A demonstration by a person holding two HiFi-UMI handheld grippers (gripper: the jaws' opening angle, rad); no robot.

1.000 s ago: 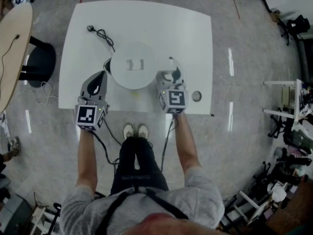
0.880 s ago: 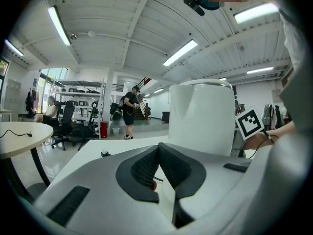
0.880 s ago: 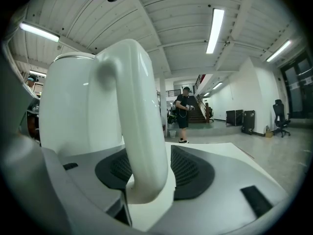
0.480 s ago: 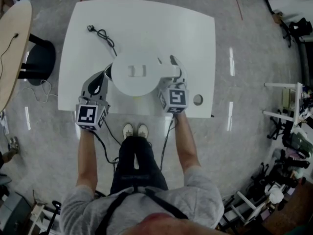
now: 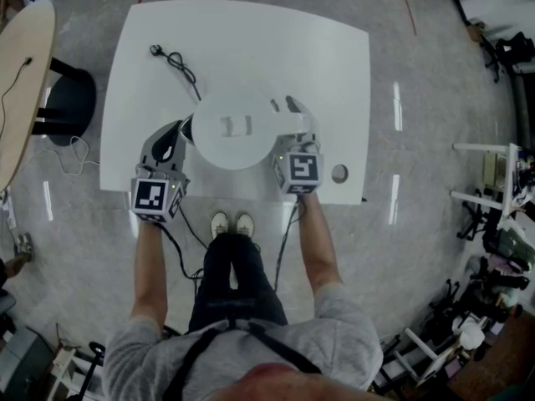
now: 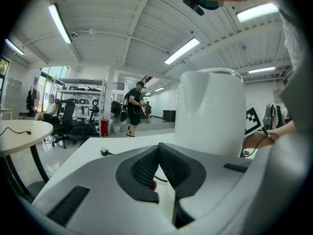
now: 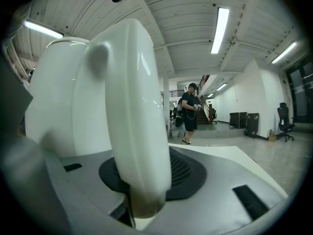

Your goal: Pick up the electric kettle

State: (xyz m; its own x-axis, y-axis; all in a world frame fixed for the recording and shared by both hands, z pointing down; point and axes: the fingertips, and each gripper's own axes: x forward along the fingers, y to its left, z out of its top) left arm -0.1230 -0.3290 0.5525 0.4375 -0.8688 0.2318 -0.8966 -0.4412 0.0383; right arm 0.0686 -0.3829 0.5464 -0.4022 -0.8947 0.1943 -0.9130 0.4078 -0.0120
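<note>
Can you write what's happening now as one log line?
right tongs: just been closing, gripping handle | left tongs: shut, empty | electric kettle: upright

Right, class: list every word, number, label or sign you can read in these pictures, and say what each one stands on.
None: no words or numbers can be read anywhere.
On the electric kettle: plain white, no print visible.
On the left marker cube and right marker cube: black-and-white square patterns, not letters.

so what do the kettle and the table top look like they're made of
Kettle: probably moulded plastic, glossy white, with soft highlight streaks running down its rounded handle. Table top: looks like white laminate or painted board, smooth and fairly matte, even in colour with no grain. Neither is certain from looks alone.
</note>
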